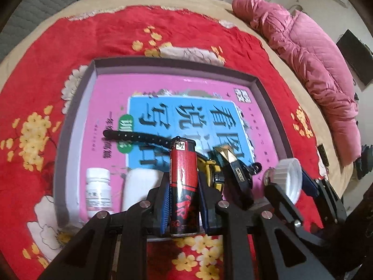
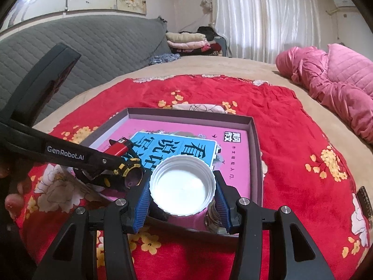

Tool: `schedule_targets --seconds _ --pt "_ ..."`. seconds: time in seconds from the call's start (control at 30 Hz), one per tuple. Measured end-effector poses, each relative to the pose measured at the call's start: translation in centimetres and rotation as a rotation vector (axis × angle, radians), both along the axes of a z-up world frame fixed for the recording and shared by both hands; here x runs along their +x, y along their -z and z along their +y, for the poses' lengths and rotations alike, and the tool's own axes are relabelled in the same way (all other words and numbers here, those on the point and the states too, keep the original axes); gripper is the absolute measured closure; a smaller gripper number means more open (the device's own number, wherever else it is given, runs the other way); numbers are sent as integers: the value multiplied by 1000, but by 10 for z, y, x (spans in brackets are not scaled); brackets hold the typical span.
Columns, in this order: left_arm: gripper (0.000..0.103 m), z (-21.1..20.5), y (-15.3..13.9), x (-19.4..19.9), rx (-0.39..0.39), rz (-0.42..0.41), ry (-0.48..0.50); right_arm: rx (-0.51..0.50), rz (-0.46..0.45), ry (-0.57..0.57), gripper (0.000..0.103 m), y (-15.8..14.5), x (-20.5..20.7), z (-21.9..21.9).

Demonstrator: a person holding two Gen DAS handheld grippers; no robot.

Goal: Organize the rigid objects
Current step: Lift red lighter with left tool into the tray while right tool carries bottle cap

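My left gripper [image 1: 182,179] is shut on a red and black lighter [image 1: 183,186], held upright over the near edge of a shallow grey box [image 1: 172,66]. A pink and blue book [image 1: 186,116] lines the box. On it lie a white pill bottle [image 1: 99,191], a white block [image 1: 139,186], a yellow and black watch [image 1: 213,172] with a long black strap, and a black and gold clip [image 1: 235,170]. My right gripper [image 2: 183,184] is shut on a white screw cap [image 2: 183,185], hollow side towards the camera, above the box's near right corner. A small jar [image 2: 213,219] stands below it.
The box sits on a red floral blanket [image 2: 291,140] spread over a beige bed. A pink quilted coat [image 2: 338,79] lies at the far right. A grey padded headboard [image 2: 93,44] and folded clothes [image 2: 188,42] are behind. A person's hand [image 2: 11,200] shows at the left edge.
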State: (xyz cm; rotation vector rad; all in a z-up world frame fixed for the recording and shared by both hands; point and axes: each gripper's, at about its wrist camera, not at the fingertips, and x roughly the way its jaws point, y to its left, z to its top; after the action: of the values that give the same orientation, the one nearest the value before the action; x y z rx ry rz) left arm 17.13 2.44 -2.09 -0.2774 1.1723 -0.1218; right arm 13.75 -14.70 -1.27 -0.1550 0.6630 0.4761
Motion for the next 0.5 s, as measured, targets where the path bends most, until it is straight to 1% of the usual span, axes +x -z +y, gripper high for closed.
schedule_targets --seconds 0.07,0.17,0.3,0.5 --pt "81 -5 4 2 16 25 14 -11 -2 -7 52 2 1 2" --pt "81 -10 9 0 35 39 22 -16 -6 -12 52 3 4 4" --pt "81 -11 9 0 45 29 19 -12 -5 -10 52 3 5 4" --pt "81 -10 10 0 39 24 16 -13 -5 -12 52 4 6 5"
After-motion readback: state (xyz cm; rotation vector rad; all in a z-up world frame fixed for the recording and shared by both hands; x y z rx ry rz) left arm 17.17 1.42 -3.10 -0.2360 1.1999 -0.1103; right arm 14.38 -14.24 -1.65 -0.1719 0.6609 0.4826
